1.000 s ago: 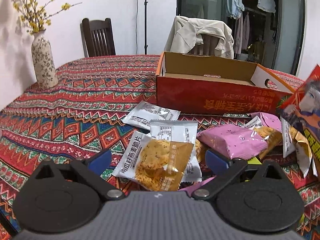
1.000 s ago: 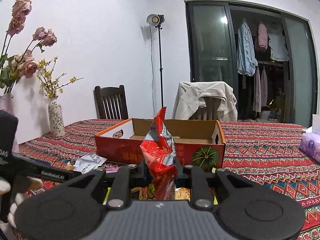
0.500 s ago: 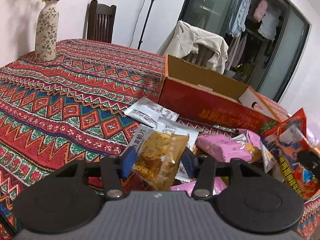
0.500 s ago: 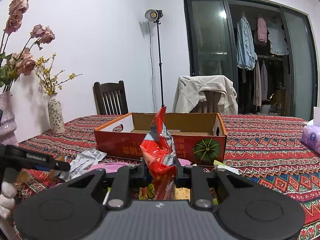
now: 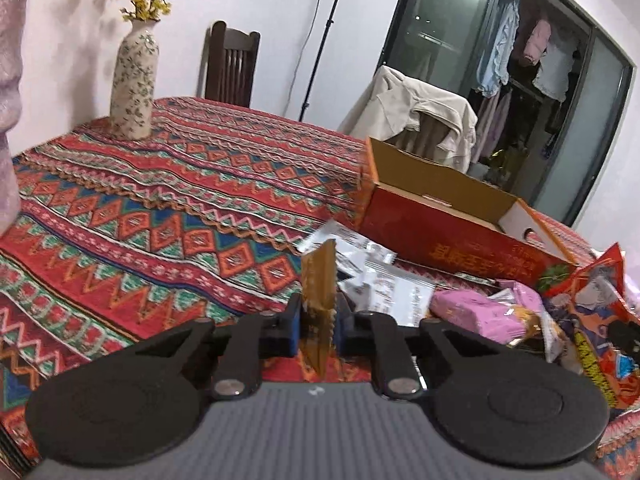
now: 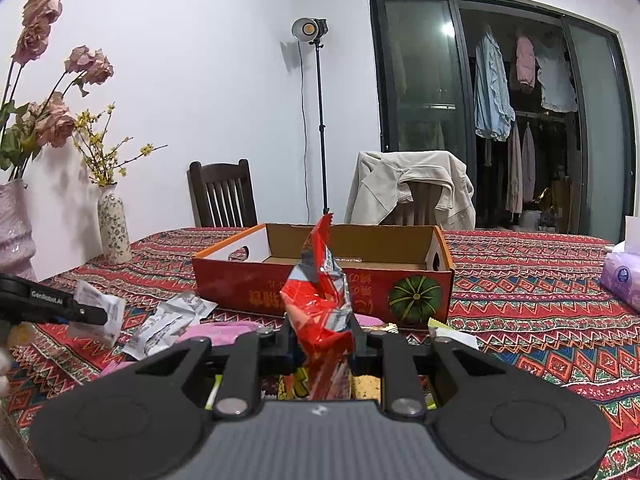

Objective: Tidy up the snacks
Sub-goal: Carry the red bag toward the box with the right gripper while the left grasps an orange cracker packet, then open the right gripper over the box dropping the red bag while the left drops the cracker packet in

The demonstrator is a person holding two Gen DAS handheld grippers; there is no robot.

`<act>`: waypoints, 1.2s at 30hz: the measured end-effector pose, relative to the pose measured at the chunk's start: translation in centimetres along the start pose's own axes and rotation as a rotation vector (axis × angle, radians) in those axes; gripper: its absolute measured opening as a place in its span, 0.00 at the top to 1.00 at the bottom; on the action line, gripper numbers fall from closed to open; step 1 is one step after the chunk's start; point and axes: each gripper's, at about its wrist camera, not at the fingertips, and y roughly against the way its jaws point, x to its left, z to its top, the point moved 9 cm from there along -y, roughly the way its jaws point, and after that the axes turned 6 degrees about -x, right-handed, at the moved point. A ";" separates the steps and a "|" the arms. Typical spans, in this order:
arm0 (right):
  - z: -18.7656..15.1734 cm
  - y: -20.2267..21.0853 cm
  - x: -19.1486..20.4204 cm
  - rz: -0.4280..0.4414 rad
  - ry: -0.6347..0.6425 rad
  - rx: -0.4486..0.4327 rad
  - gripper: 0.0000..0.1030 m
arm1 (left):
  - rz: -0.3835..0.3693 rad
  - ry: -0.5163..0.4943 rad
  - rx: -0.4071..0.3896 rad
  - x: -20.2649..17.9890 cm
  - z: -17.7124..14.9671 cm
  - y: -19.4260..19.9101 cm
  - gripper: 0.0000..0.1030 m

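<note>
My left gripper [image 5: 318, 322] has its jaws closing tight, and the pads press on a golden cracker packet [image 5: 318, 292] that stands edge-on, lifted off the tablecloth. In the right wrist view one of its fingers [image 6: 80, 312] shows at the far left with the packet's white back [image 6: 98, 314]. My right gripper [image 6: 320, 346] is shut on a crumpled red snack bag [image 6: 320, 300], also seen in the left wrist view [image 5: 596, 312]. The open red cardboard box [image 6: 240, 292] [image 5: 452, 240] sits just beyond. White packets [image 5: 384, 280] and a pink packet [image 5: 472, 314] lie in front of it.
A patterned vase [image 5: 134, 80] with yellow twigs stands at the table's far left, and a larger pink vase [image 6: 14, 232] is nearer. A purple tissue pack [image 6: 624, 280] lies at the right. Two chairs, one draped with a jacket [image 6: 408, 188], stand behind the table.
The left gripper's jaws closed from wide open onto the cracker packet and raised it edge-on off the pile while swinging left. The right gripper and its red bag stayed put.
</note>
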 end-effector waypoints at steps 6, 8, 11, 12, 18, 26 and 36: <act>-0.1 0.0 0.0 -0.003 0.006 0.005 0.79 | 0.022 -0.046 -0.026 0.3 0.1 0.2 0.88; 0.0 0.0 0.0 -0.003 0.007 0.005 0.79 | 0.026 -0.065 -0.038 0.0 0.2 0.3 0.88; 0.1 0.0 0.1 -0.004 0.011 0.002 0.79 | 0.022 -0.087 -0.060 -0.4 0.6 0.7 0.88; 0.1 -0.1 0.1 -0.005 0.013 0.002 0.79 | 0.019 -0.093 -0.067 -0.5 0.7 0.8 0.89; 1.4 -0.5 -0.2 -0.017 0.028 -0.026 0.79 | -0.012 -0.133 -0.120 -2.3 2.7 1.1 0.88; 6.6 -3.5 -1.5 -0.046 0.060 -0.113 0.79 | -0.091 -0.220 -0.232 -8.0 7.3 0.1 0.88; 11.0 -12.0 -3.6 -0.084 0.016 -0.097 0.79 | -0.137 -0.255 -0.254 -15.2 11.4 -5.7 0.88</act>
